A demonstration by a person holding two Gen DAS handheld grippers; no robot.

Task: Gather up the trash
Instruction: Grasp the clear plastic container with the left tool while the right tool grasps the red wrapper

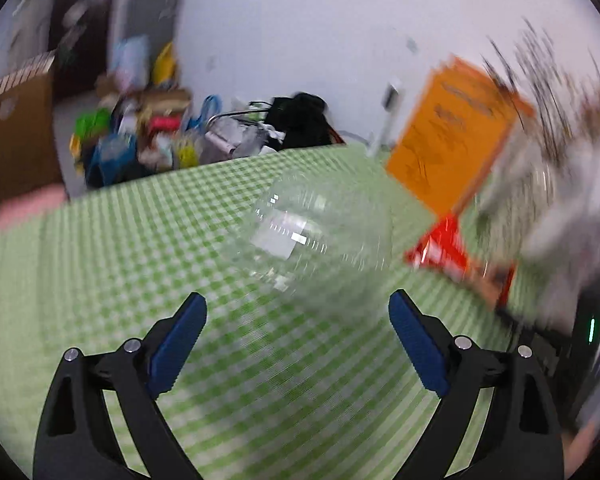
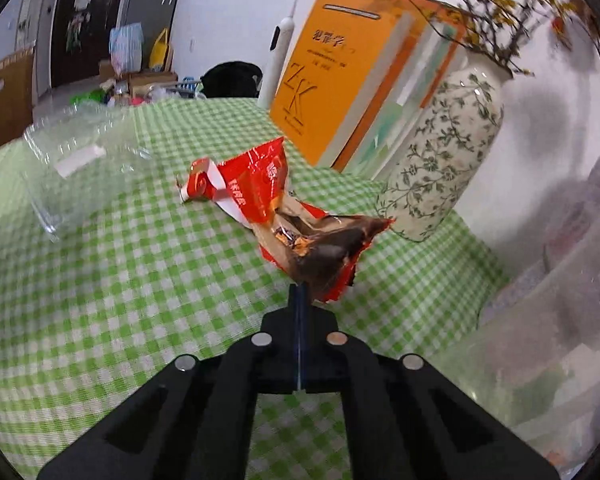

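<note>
1. While its 2 fingers are pressed together, the right gripper [image 2: 299, 292] pinches the near end of a torn red snack wrapper [image 2: 260, 188] above the green checked tablecloth [image 2: 100, 280].
2. Spread wide and holding nothing, the left gripper [image 1: 298, 312] faces a clear plastic container [image 1: 312, 236] lying on the cloth.
3. Orange books [image 2: 332, 80] and a floral vase [image 2: 444, 152] stand at the far right.

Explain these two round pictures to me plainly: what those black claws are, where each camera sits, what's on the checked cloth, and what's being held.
A person holds a two-finger gripper in each hand; a fisheye camera on each looks along its fingers. In the left view, the left gripper is open, facing a clear plastic container. In the right view, the right gripper is shut on a red snack wrapper. On the green checked tablecloth also stand orange books and a patterned vase.
</note>
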